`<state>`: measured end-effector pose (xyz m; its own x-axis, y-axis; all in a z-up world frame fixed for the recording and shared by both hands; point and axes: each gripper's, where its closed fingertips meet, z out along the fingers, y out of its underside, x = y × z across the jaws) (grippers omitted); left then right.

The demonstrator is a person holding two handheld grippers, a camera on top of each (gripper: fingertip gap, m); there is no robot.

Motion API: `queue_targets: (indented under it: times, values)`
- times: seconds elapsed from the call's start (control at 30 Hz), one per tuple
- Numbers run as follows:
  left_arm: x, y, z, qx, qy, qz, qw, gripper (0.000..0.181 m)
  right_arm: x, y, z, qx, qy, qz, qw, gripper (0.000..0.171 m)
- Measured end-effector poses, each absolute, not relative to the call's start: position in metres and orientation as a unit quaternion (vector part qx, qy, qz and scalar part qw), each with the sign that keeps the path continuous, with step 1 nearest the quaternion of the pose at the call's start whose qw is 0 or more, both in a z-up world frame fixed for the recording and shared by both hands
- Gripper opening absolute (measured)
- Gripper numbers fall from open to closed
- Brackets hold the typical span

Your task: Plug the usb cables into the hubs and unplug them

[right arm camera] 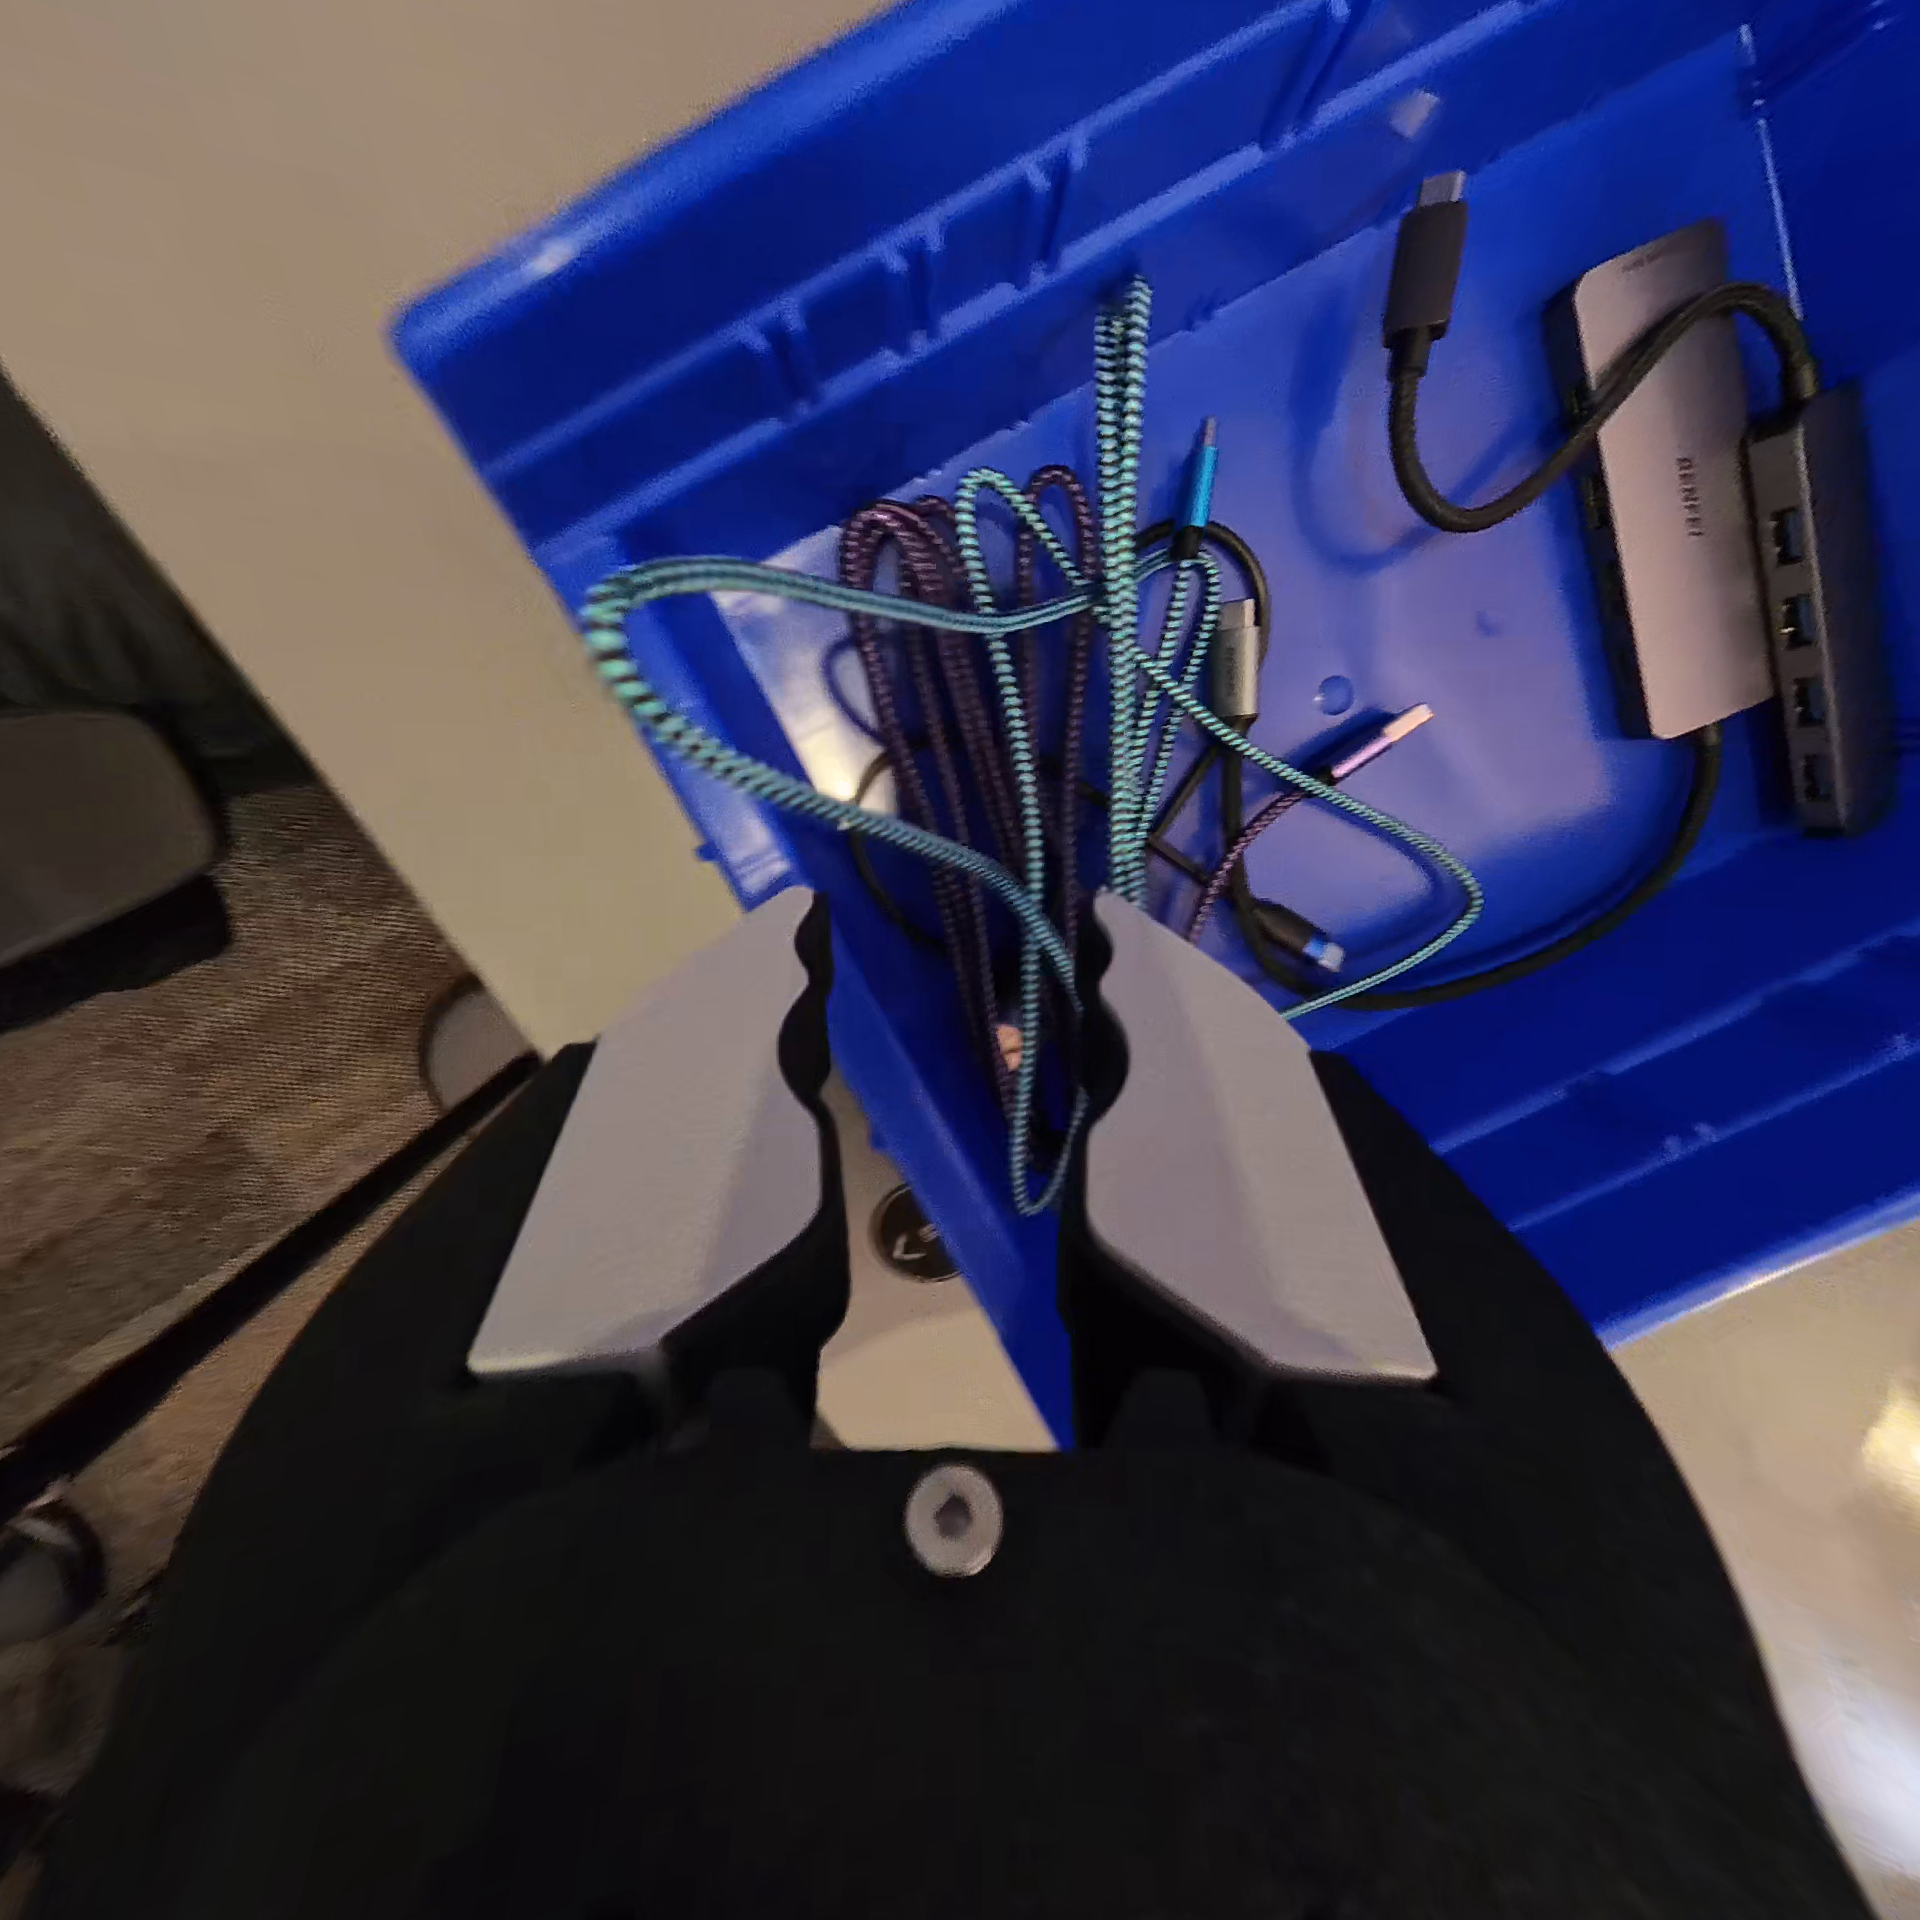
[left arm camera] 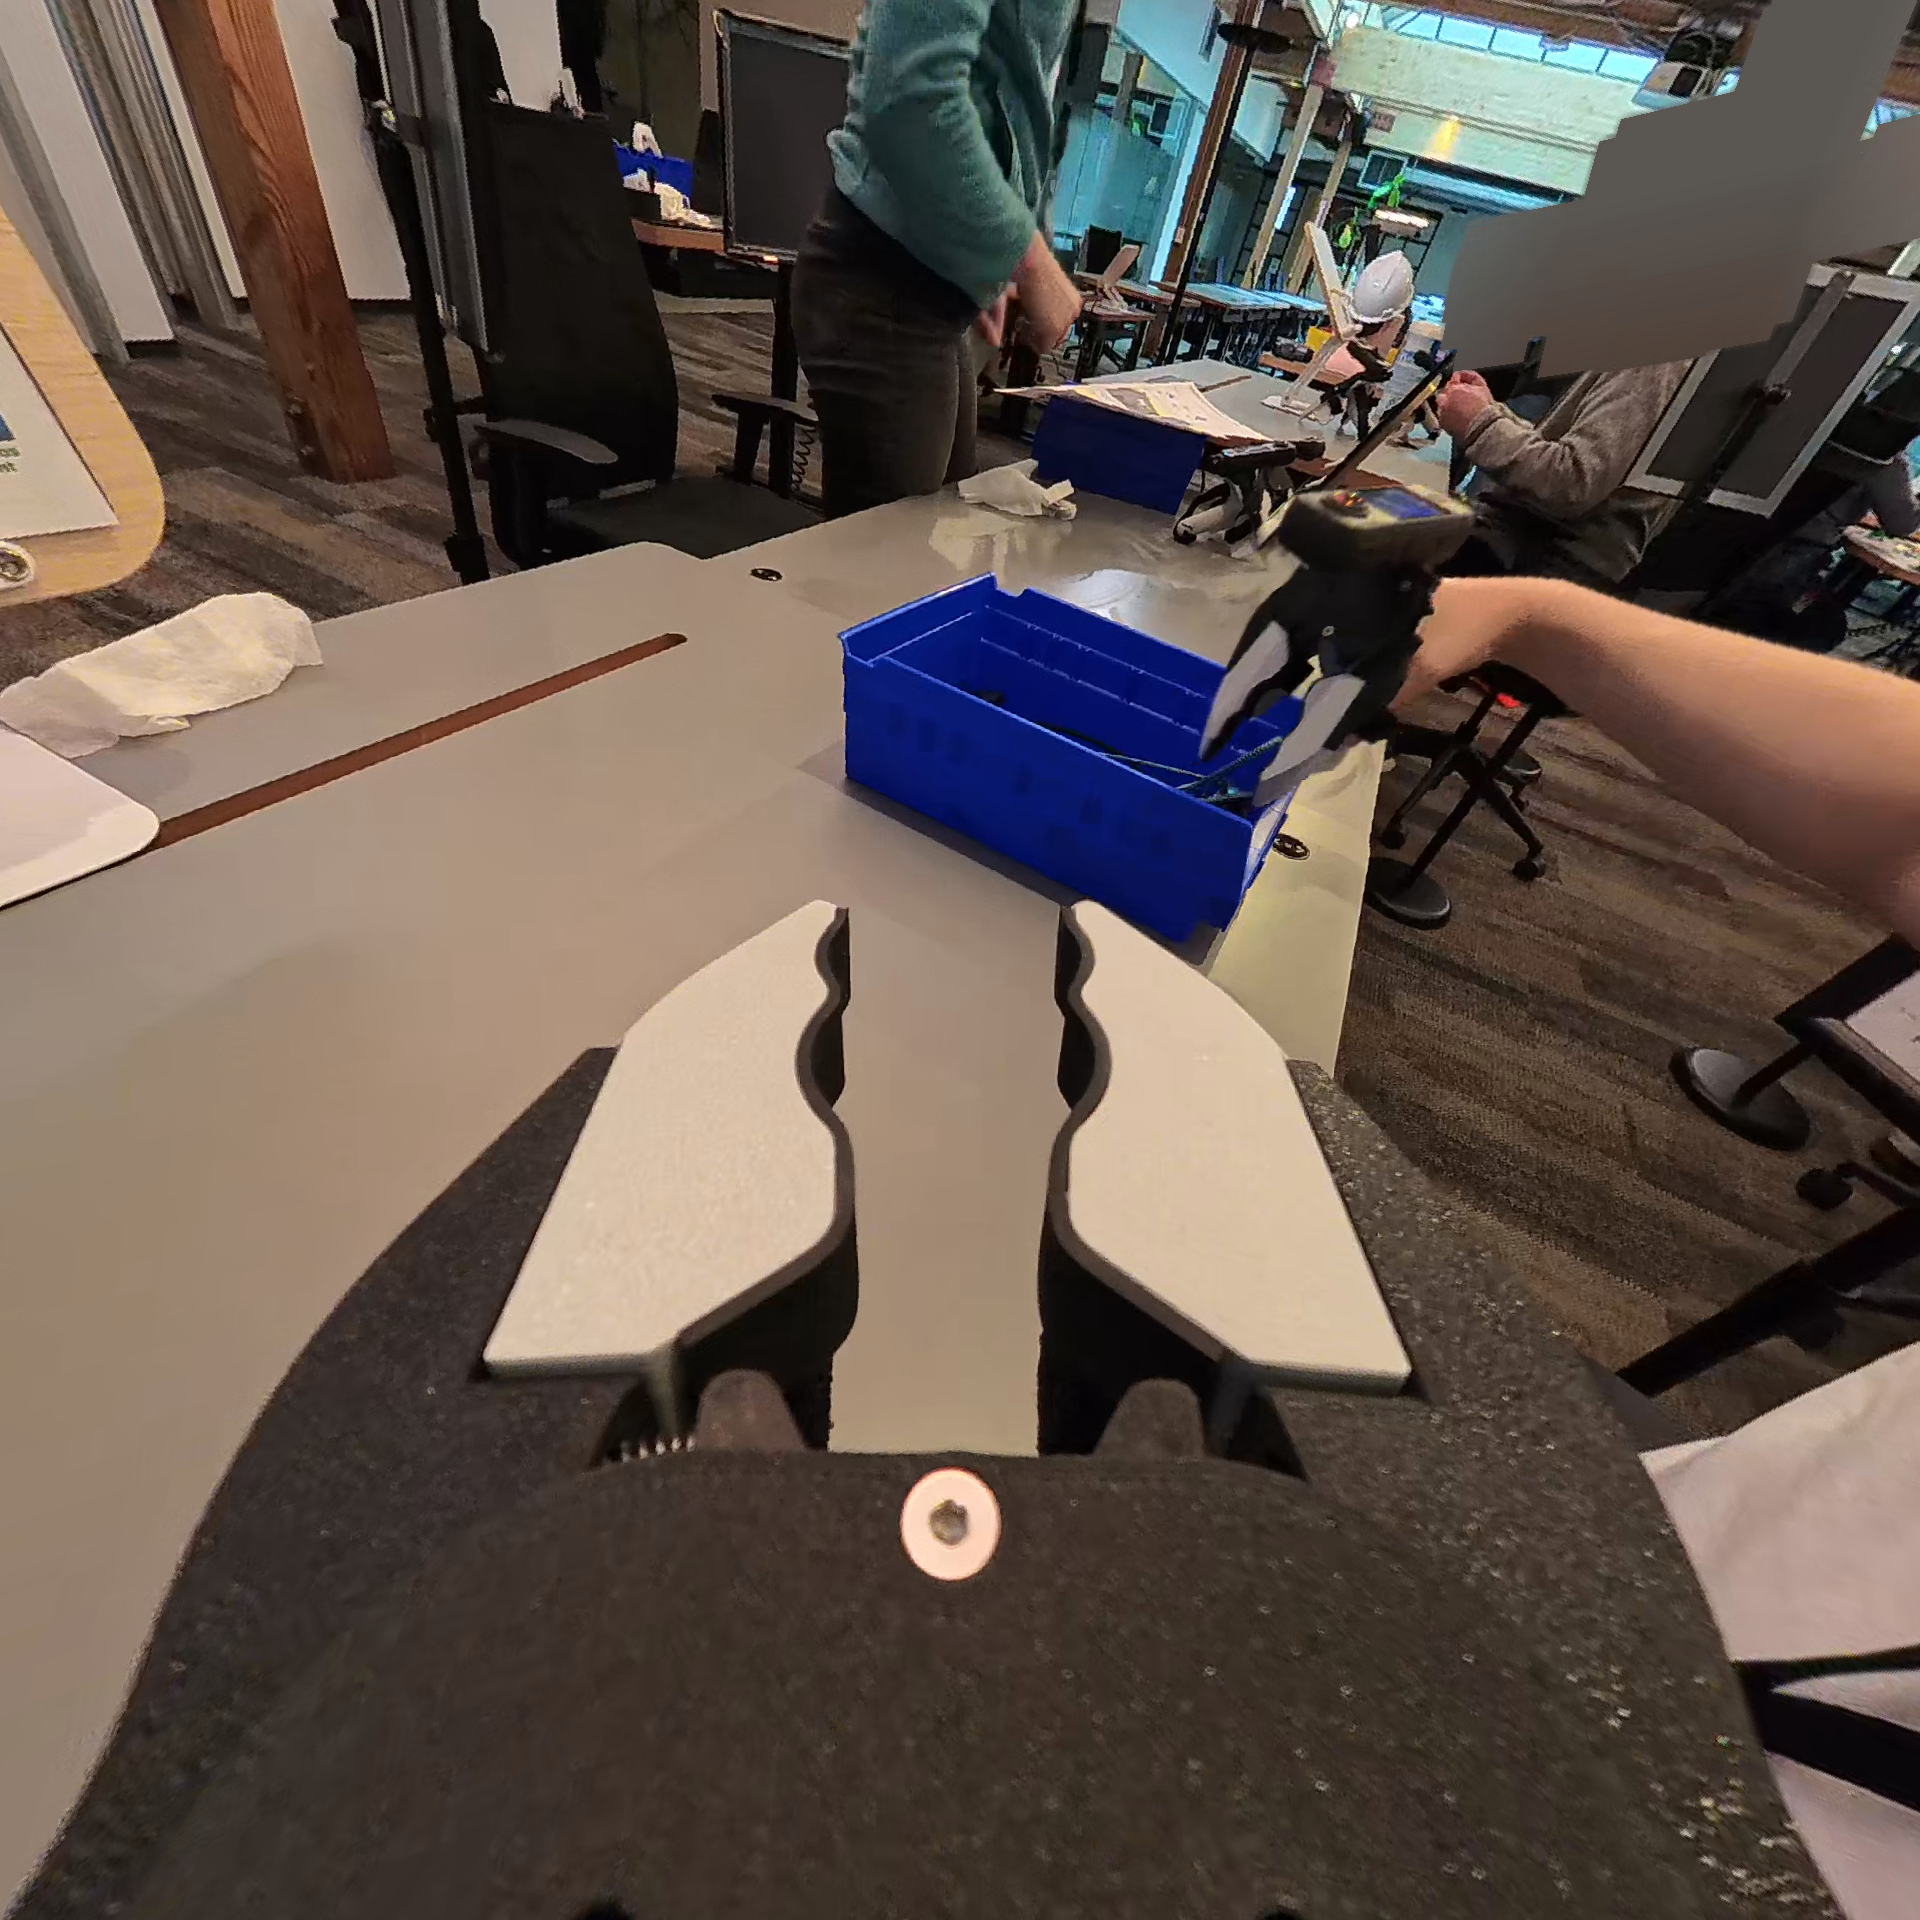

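In the left wrist view, my left hand-held gripper (left arm camera: 951, 925) hovers over the bare grey counter (left arm camera: 436, 831) with its fingers parted wide and nothing between them, waiting, I judge, to steady a hub later; the blue bin (left arm camera: 1039, 748) sits at about one o'clock near the counter's far edge, and my right hand-held gripper (left arm camera: 1242, 753) dips into its near right corner from two o'clock.

In the right wrist view, the right hand-held gripper (right arm camera: 956, 925) is spread wide, astride the bin wall (right arm camera: 935, 1091); loops of teal braided cable (right arm camera: 1039, 727) and purple braided cable (right arm camera: 914, 644) hang between the fingers, not pinched; two grey hubs (right arm camera: 1704, 540) lie side by side at two o'clock on the bin floor, their own black leads curling round them; no plug is seated yet, so the task looks barely begun.
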<state>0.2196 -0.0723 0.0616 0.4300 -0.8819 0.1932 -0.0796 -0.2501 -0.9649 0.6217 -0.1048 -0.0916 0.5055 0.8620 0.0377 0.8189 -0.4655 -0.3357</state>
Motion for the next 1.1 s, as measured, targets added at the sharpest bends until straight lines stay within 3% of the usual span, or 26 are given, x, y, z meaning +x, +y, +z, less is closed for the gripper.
queue_targets:
  times: [0.2, 0.3, 0.5, 0.73, 0.93, 1.1]
  values:
    - [0.213, -0.071, 0.057, -0.684, 0.343, -0.407, 0.499, 0.037, 0.608, -0.119, -0.062, -0.841, -0.496, 0.095, 0.194, 0.031]
    - [0.21, -0.07, 0.056, -0.683, 0.336, -0.415, 0.499, 0.037, 0.586, -0.109, -0.045, -0.814, -0.508, 0.111, 0.258, 0.011]
    - [0.206, -0.068, 0.051, -0.688, 0.328, -0.419, 0.494, 0.037, 0.565, -0.092, -0.078, -0.817, -0.508, 0.128, 0.243, 0.0]
    - [0.197, -0.067, 0.045, -0.694, 0.316, -0.419, 0.492, 0.037, 0.565, -0.088, -0.114, -0.831, -0.495, 0.143, 0.207, 0.0]
    - [0.184, -0.064, 0.042, -0.703, 0.31, -0.408, 0.493, 0.037, 0.595, -0.093, -0.071, -0.845, -0.46, 0.126, 0.241, 0.01]
    - [0.155, -0.052, 0.047, -0.72, 0.286, -0.366, 0.515, 0.038, 0.706, -0.056, -0.032, -0.914, -0.304, -0.079, 0.257, 0.028]
